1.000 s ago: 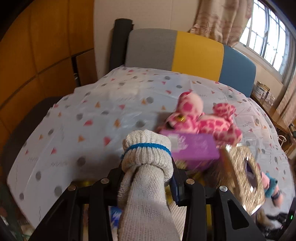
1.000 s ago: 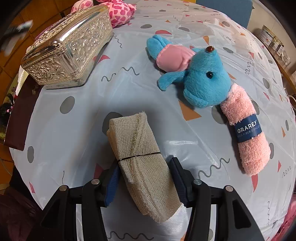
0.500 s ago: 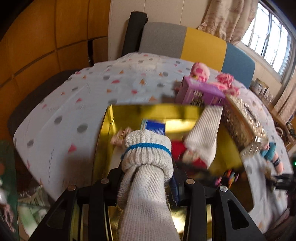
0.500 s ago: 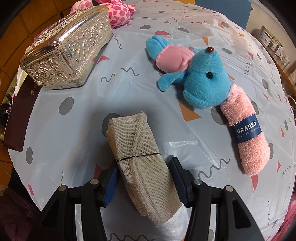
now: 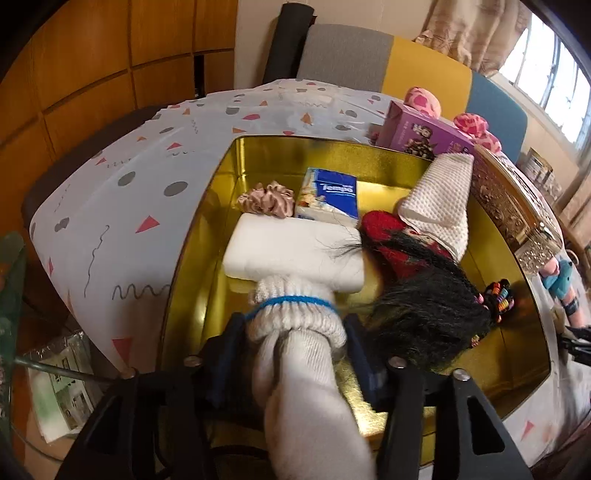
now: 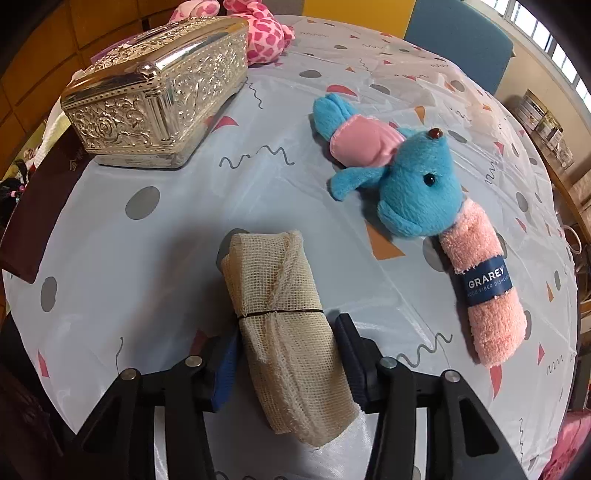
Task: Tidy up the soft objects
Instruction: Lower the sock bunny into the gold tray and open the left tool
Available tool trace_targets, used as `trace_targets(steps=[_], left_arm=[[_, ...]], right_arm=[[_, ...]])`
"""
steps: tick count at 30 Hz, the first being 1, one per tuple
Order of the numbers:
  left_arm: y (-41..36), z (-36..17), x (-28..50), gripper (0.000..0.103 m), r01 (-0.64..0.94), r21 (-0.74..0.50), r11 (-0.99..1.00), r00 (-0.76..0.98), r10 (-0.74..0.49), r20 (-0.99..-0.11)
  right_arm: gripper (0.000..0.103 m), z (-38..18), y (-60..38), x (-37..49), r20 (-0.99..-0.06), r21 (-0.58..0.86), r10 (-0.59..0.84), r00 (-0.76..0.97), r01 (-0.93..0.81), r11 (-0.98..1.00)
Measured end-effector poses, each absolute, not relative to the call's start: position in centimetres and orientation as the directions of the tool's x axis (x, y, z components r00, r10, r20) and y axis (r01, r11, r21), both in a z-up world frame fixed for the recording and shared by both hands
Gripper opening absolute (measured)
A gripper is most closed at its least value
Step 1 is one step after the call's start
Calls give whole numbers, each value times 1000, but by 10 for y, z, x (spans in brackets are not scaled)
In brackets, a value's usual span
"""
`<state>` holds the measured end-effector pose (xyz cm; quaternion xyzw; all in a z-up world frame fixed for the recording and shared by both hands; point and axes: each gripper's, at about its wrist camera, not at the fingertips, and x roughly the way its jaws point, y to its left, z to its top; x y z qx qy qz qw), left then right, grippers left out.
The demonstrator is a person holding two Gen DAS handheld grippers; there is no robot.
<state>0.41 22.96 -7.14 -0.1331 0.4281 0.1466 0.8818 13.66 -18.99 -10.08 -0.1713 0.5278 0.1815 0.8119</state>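
My left gripper (image 5: 293, 332) is shut on a rolled white sock with a blue band (image 5: 295, 317) and holds it over the near end of an open gold tin (image 5: 221, 206). The tin holds a white sponge block (image 5: 291, 251), a tissue pack (image 5: 330, 194), a pink scrunchie (image 5: 267, 197), a white waffle cloth (image 5: 439, 201) and a doll with black hair (image 5: 424, 295). My right gripper (image 6: 286, 354) is open around a rolled beige mesh cloth (image 6: 280, 310) that lies on the table. A blue plush mouse (image 6: 402, 173) and a pink rolled towel (image 6: 484, 295) lie to its right.
A silver ornate box (image 6: 159, 92) stands at the far left in the right wrist view and beside the tin (image 5: 509, 199). A purple box (image 5: 417, 133) and a pink spotted plush (image 6: 266, 33) lie behind. The patterned tablecloth (image 6: 147, 258) ends close to me.
My left gripper has swung with the sock from over the tablecloth to low over the gold tin. My right gripper and the mesh cloth have stayed still.
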Motion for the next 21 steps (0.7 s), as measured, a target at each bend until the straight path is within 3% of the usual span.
trace_targets(steps=[10, 13, 21], left_arm=[[235, -66, 3, 70, -423, -63, 904, 590, 222, -777], [231, -59, 1, 82, -442, -30, 897, 586, 263, -767], [227, -30, -9, 88, -439, -45, 897, 640, 277, -717]], right_arm=[[48, -102, -188, 138, -919, -82, 115, 378, -468, 880], [48, -102, -188, 139, -918, -82, 114, 379, -465, 881], [48, -103, -188, 139, -920, -78, 98, 380, -421, 904]])
